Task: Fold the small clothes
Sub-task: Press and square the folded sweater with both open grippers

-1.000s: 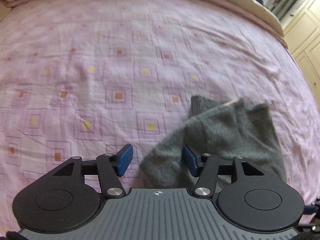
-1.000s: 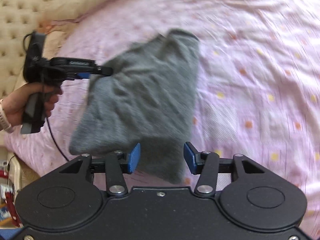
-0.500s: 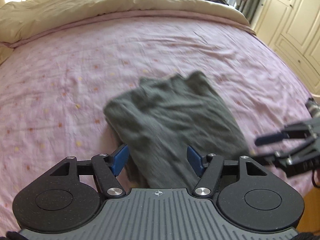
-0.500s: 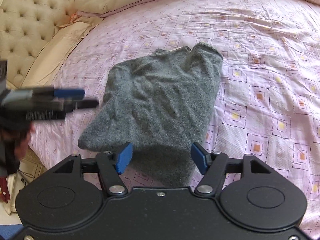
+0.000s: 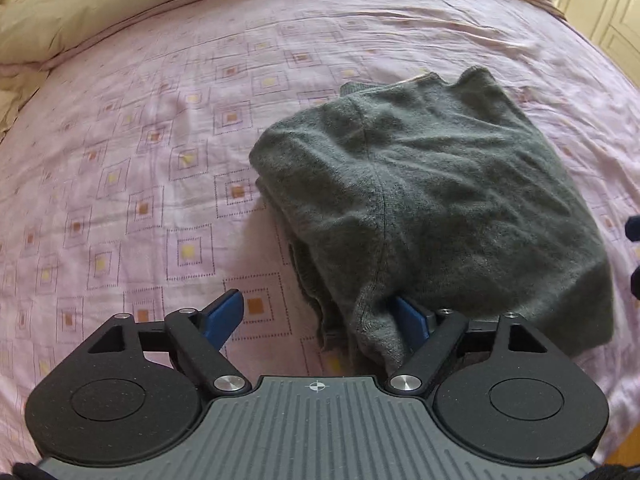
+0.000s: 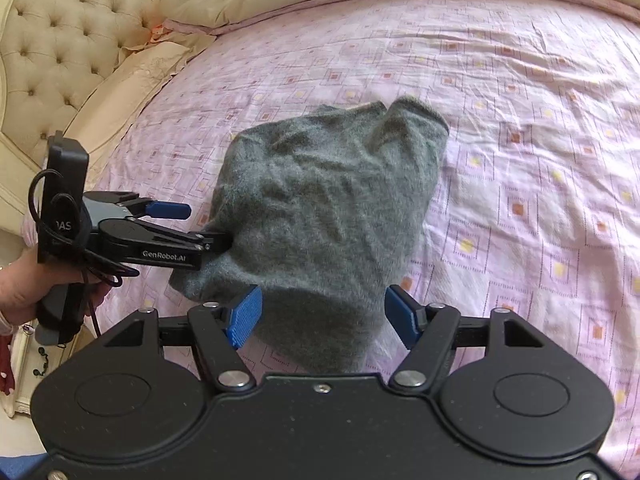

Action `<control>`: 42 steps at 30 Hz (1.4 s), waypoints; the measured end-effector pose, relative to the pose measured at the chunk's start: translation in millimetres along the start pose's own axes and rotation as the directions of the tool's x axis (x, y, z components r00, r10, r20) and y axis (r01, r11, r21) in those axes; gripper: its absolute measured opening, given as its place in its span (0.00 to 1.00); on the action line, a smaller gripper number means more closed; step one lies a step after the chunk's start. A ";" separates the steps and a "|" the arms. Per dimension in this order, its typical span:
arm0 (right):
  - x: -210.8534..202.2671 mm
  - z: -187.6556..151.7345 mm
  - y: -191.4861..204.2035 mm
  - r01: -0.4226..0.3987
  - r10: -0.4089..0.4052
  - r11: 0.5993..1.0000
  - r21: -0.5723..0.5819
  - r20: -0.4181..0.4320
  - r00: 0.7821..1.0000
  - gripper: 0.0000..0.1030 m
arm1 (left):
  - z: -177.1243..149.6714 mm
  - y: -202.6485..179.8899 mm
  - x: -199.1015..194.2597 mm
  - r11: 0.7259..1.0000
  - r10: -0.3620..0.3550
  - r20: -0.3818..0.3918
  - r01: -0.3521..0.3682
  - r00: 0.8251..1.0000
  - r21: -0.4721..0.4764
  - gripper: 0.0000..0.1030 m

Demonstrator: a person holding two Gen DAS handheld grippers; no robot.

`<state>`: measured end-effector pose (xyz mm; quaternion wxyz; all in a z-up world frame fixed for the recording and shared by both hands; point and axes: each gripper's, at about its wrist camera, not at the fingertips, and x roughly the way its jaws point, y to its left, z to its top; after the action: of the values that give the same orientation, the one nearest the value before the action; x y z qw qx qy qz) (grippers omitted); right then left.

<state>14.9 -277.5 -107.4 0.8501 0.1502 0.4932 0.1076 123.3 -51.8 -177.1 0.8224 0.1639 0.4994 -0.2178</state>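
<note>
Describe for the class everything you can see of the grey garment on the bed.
The grey garment looks like soft, fuzzy knit, folded into a rumpled, layered bundle with a seam down its top. It lies flat on the pink patterned bedsheet. One finger of the open left gripper is tucked under its near edge; the open right gripper straddles another edge.

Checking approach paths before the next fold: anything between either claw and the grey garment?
Nothing visible. The grey garment lies folded on the pink bedsheet. Left claw is open, its right finger tucked under the cloth's near corner. Right claw is open at the near edge.
</note>
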 end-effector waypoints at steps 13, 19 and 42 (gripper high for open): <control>36.7 57.6 -0.7 0.008 0.000 0.993 -0.115 0.067 0.998 0.72 | 6.0 42.5 8.1 0.976 -0.010 -0.045 0.000 0.999 -0.218 0.89; 85.6 71.2 -19.5 0.123 -0.127 0.986 -0.110 -0.034 0.991 0.73 | 5.5 43.4 10.7 0.972 -0.003 -0.059 -0.011 0.998 -0.233 0.91; 17.0 53.8 -29.7 0.157 -0.163 0.984 0.087 0.069 0.984 1.00 | 9.3 1.7 -67.9 0.929 0.156 -0.021 -0.154 0.988 -0.335 1.00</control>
<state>71.1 -307.6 -106.7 0.8673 0.1487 0.4748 0.0129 103.6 -41.7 -112.3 0.8542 0.0595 0.5125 -0.0644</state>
